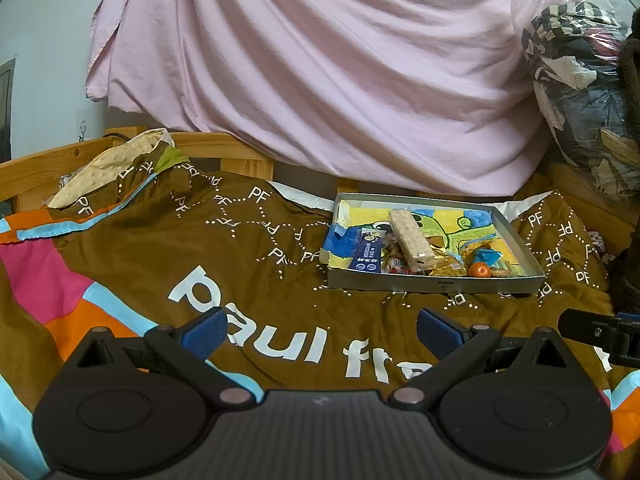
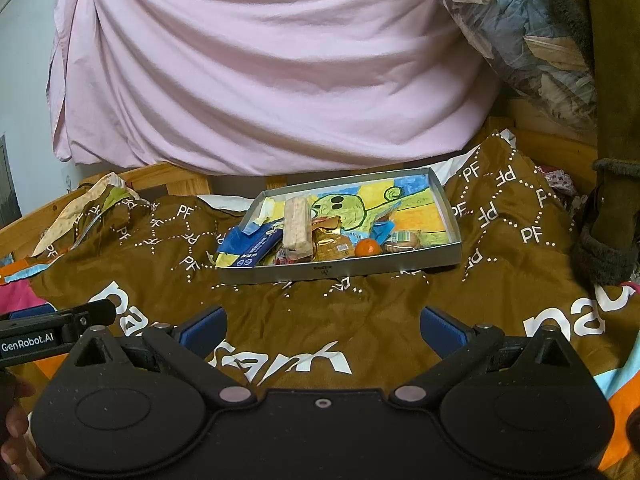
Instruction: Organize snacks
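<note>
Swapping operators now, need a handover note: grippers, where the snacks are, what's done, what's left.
Left gripper: open, empty, over the brown blanket, short of the tray.
Right gripper: open, empty, likewise short of the tray.
Metal tray sits on the blanket ahead. Inside, heaped at the near end: long pale wafer pack, blue packet, gold wrappers, small orange, brown-wrapped snack.
Done: every visible snack is in the tray; none visible loose on the blanket.
Left: the pile is jumbled; it probably wants spreading or sorting within the tray.
</note>
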Tool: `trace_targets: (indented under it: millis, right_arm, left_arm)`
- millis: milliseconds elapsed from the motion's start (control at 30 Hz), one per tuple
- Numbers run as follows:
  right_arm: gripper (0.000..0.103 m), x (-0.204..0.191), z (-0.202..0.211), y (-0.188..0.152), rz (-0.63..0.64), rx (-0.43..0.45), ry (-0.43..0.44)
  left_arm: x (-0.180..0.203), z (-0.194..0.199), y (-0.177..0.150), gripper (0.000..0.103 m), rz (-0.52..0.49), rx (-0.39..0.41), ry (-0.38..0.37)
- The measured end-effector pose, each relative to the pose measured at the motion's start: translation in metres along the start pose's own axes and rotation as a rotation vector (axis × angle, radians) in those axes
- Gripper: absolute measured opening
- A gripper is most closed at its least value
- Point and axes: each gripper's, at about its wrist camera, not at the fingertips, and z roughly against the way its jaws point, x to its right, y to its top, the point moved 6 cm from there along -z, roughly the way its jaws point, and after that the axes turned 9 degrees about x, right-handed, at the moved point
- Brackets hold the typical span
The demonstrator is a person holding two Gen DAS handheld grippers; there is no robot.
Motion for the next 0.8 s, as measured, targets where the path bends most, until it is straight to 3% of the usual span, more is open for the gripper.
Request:
trace_targets:
  millis: [800]
  right_arm:
    - [0.102, 0.0004, -0.0012, -0.0014, 0.001, -0.006, 0.002]
  left_arm:
    - [-0.0001, 0.0001, -0.0002, 0.103, -0.001, 0.001, 0.000]
